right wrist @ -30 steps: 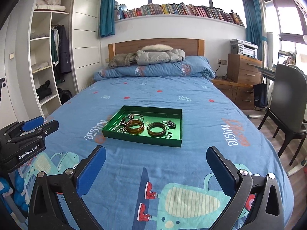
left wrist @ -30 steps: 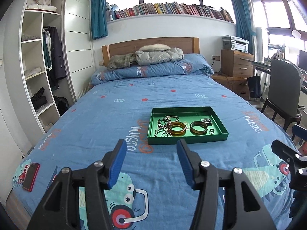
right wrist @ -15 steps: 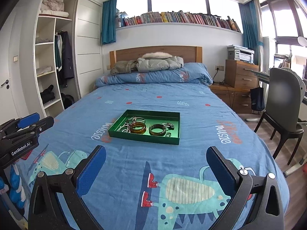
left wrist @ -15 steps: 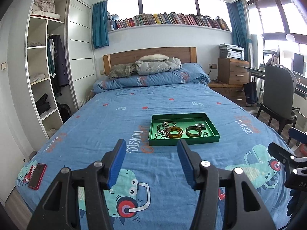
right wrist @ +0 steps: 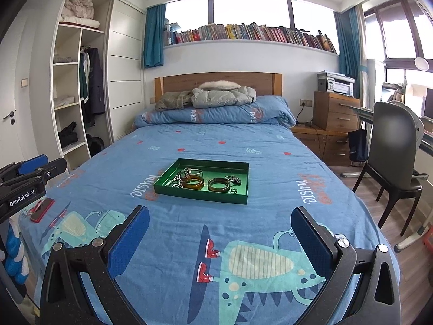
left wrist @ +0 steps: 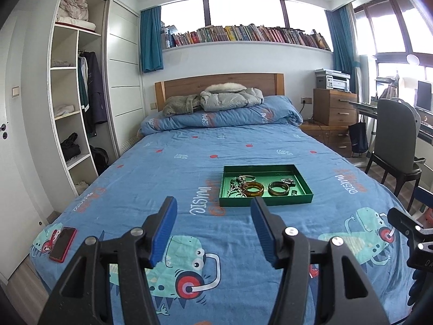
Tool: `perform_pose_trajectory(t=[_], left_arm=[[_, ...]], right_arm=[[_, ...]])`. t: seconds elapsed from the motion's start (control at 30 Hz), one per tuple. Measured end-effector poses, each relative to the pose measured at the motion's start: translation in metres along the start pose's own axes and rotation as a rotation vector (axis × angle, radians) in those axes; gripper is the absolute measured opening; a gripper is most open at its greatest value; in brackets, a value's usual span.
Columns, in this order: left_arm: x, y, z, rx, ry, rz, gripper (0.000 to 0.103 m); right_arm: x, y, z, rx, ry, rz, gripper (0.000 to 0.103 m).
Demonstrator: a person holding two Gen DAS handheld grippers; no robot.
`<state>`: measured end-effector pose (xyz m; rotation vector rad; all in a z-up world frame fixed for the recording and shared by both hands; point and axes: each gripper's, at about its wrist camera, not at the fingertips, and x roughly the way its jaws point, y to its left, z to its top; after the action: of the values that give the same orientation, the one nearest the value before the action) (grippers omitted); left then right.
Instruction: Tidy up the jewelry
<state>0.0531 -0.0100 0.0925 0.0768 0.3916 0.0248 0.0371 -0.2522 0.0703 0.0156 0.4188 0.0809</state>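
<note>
On a blue cartoon-print bedspread (left wrist: 189, 162), a shallow green tray (left wrist: 266, 200) lies flat near the middle of the bed, holding the jewelry: an amber bangle (left wrist: 253, 189) beside a darker brown-green bangle (left wrist: 278, 188), a tangle of silvery chains and beads (left wrist: 236, 187) at the tray's left, a small metal clasp piece (left wrist: 288, 181) toward its right rear, and a small ring (left wrist: 293, 192) near the front wall. All pieces lie inside the tray; whether the chains touch the amber bangle cannot be told.

Compared with a second ago, the tray appears smaller and farther off in both wrist views, and more of the bed's foot, with its dinosaur print, now shows below it; both tools have drawn back from it. The jewelry itself lies as it did.

The left gripper (left wrist: 213, 230) hovers over the bedspread, its blue-padded jaws apart and holding nothing. The right gripper (right wrist: 220, 233) likewise hangs clear of the bed, jaws spread wider and empty; each tool's black body shows at the edge of the other's view.

A red-cased phone (left wrist: 62, 244) lies at the bed's left corner. Beyond stand a wooden headboard (left wrist: 219, 85), a heaped grey jacket (left wrist: 230, 98), a shelf of books (left wrist: 243, 33) under the window, and a grey chair (left wrist: 395, 146) at right.
</note>
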Motion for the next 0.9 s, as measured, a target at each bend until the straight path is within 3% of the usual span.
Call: perform_pose_trajectory(t=[0.67, 0.9], left_arm=[[-0.008, 0.009, -0.007, -0.004, -0.002, 0.000, 0.057], [-0.011, 0.013, -0.015, 0.000, -0.002, 0.007, 0.062]], right_arm=[[-0.013, 0.002, -0.007, -0.019, -0.031, -0.019, 0.103], [-0.013, -0.002, -0.011, -0.011, -0.022, -0.027, 0.103]])
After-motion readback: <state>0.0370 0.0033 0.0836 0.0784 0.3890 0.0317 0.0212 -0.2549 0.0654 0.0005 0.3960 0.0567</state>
